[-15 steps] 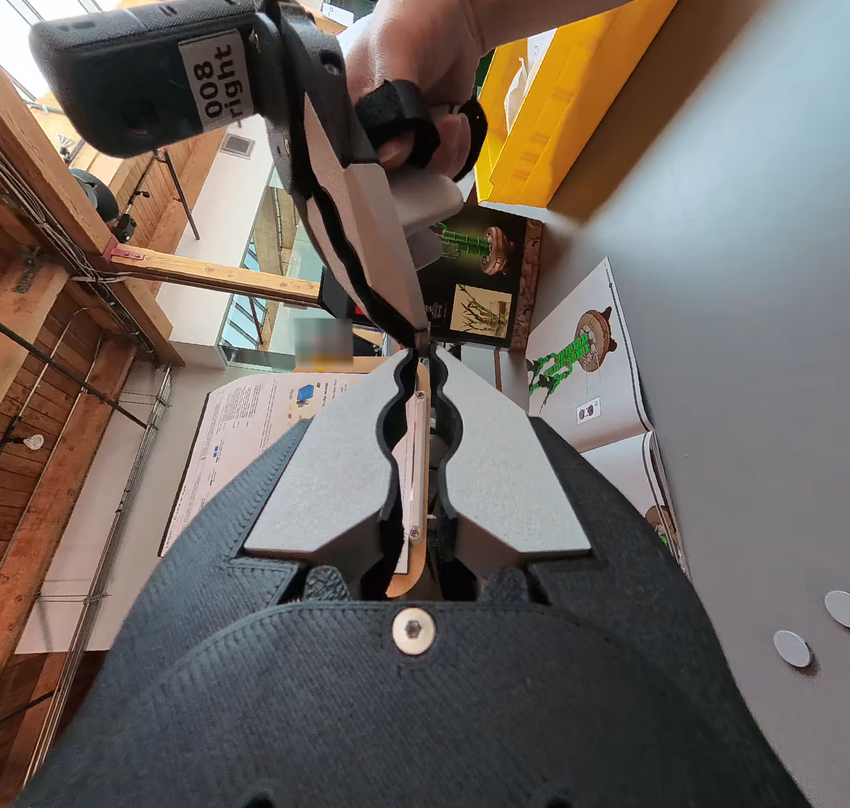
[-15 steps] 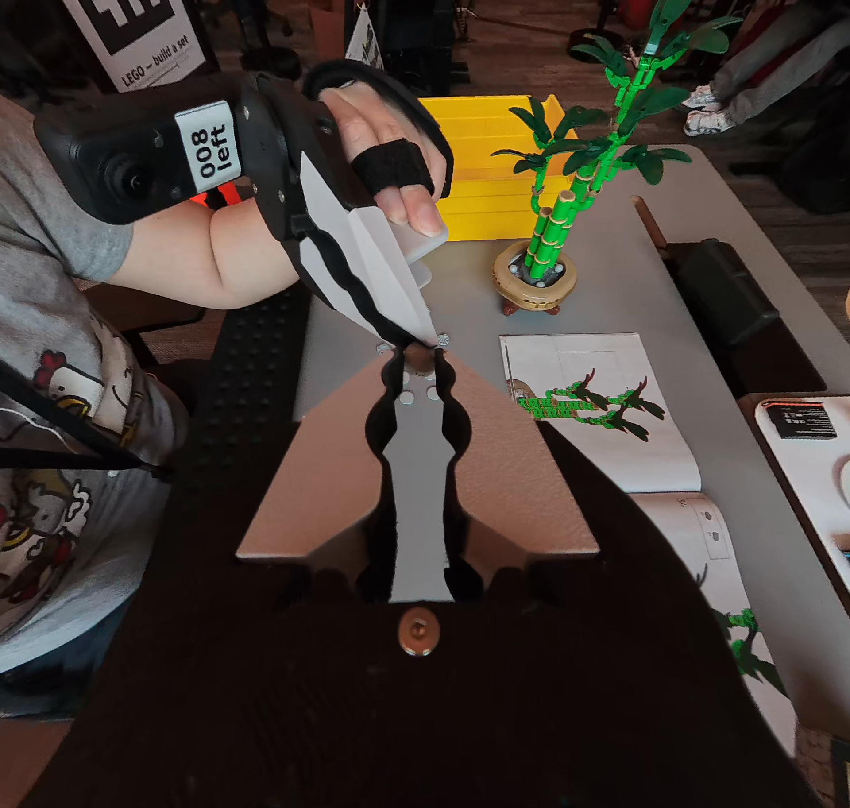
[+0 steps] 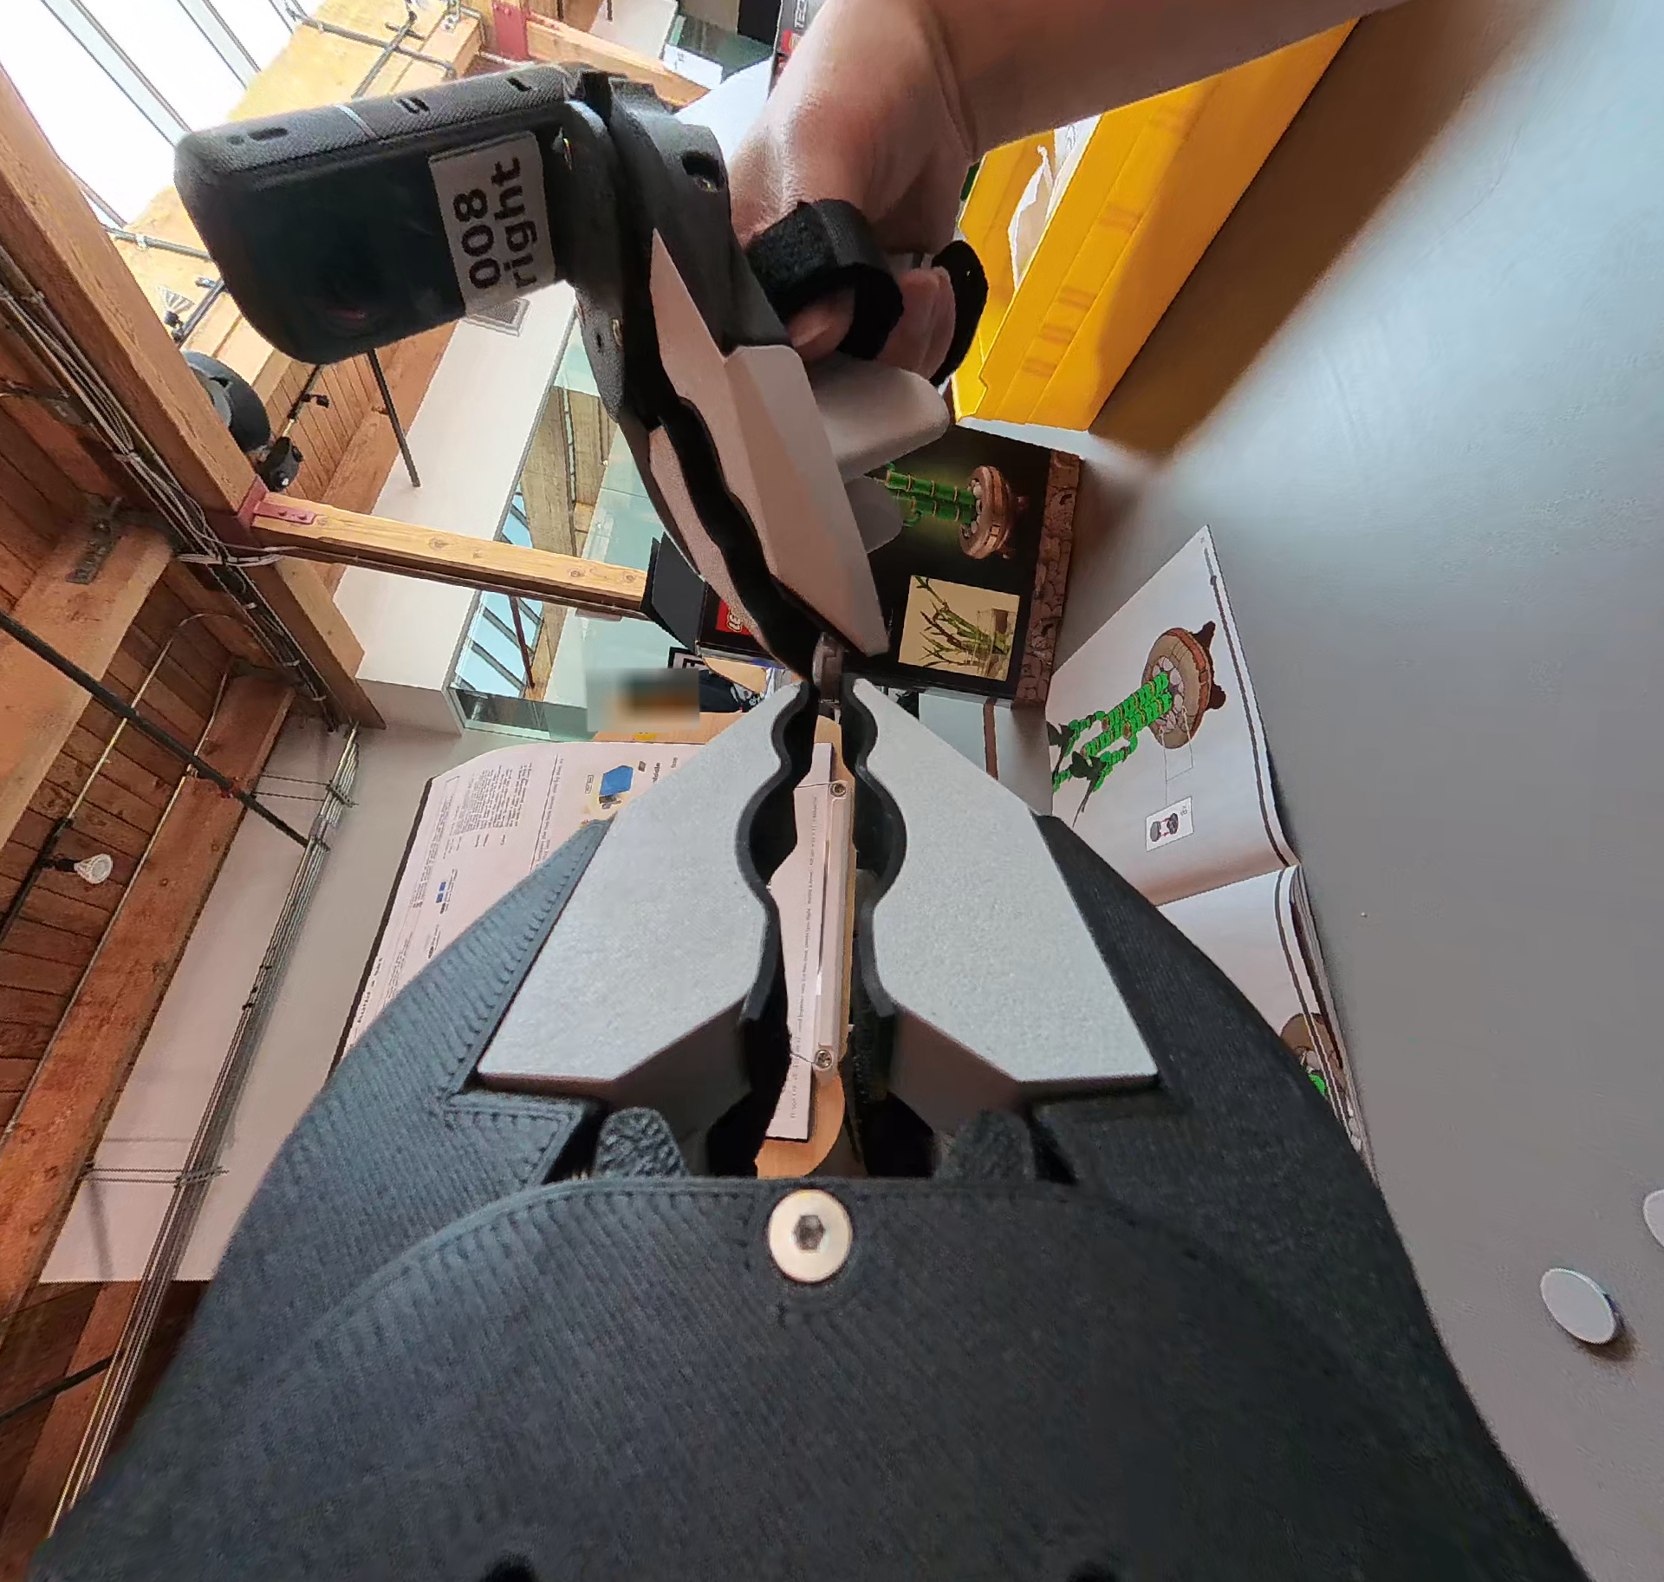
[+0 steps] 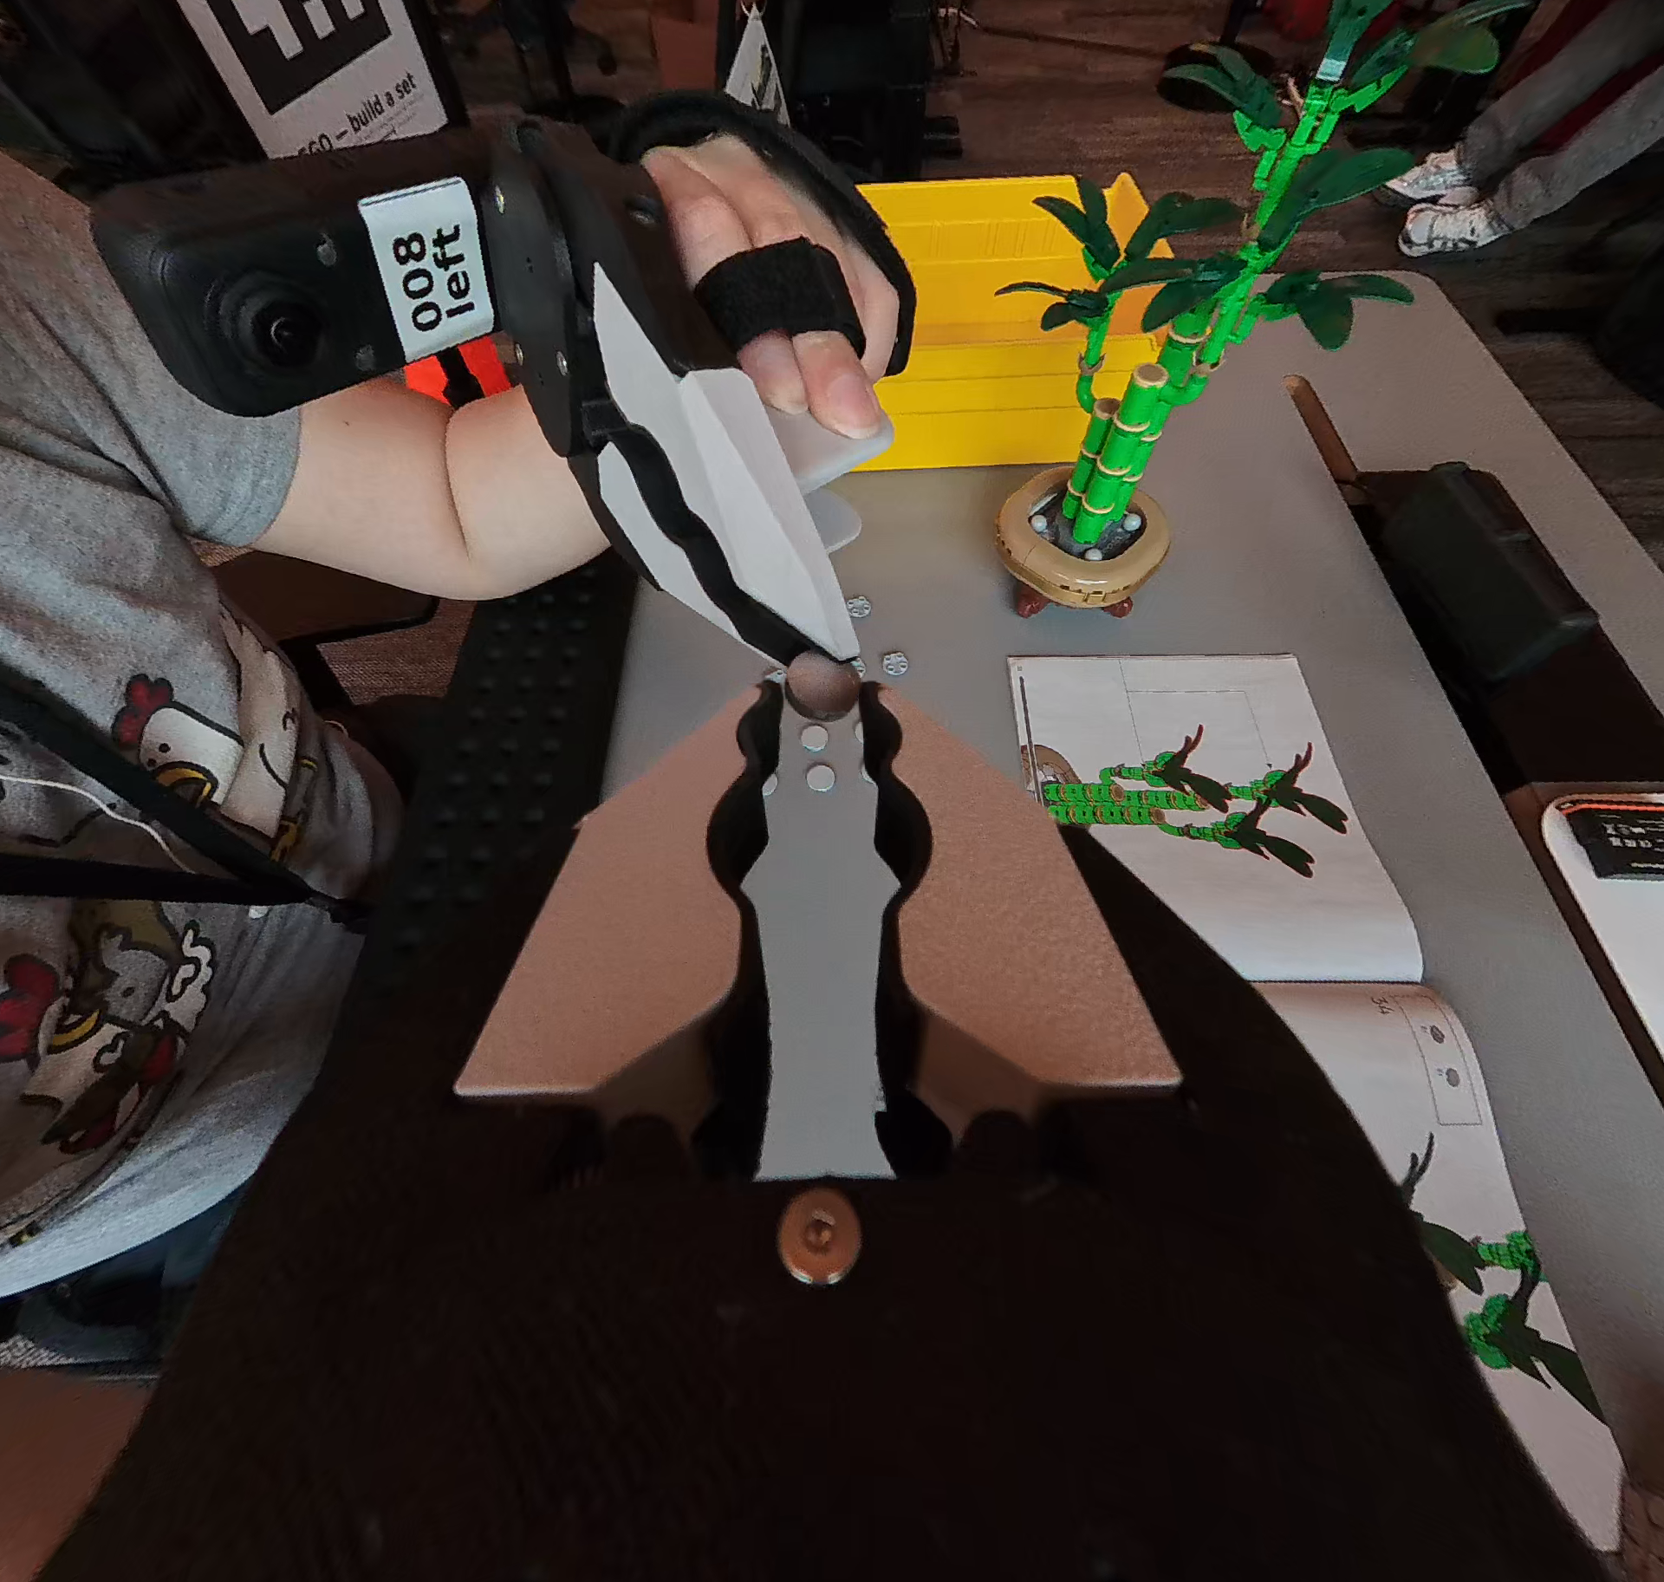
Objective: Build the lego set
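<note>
Nearest the lens in the right wrist view, the right gripper [image 4: 821, 694] pinches a small round piece [image 4: 821, 685] between its tips — seemingly a flat round tile — held in the air above the grey table [image 4: 1261, 584]. Meeting it tip to tip, the left gripper [image 4: 815, 647] comes down from the upper left; the left wrist view shows its jaws drawn almost together with a sliver of the piece at the very tip, though whether both tools truly grip it, or only one, cannot be told. Just beneath and beyond, several loose round tiles [image 4: 816, 755] lie scattered on the table. Farther right lies the open instruction booklet [image 4: 1207, 818]; farther back stands the bamboo model [image 4: 1116, 458] in its tan pot, nearly complete by the look of it, with a yellow bin [image 4: 972, 386] behind. Risk, as judged from here: the piece is tiny and held only at the extreme tips, so a slight twist or an early release during this mid-air exchange could flick it free — onto the look-alike tiles below, or off the table edge.
</note>
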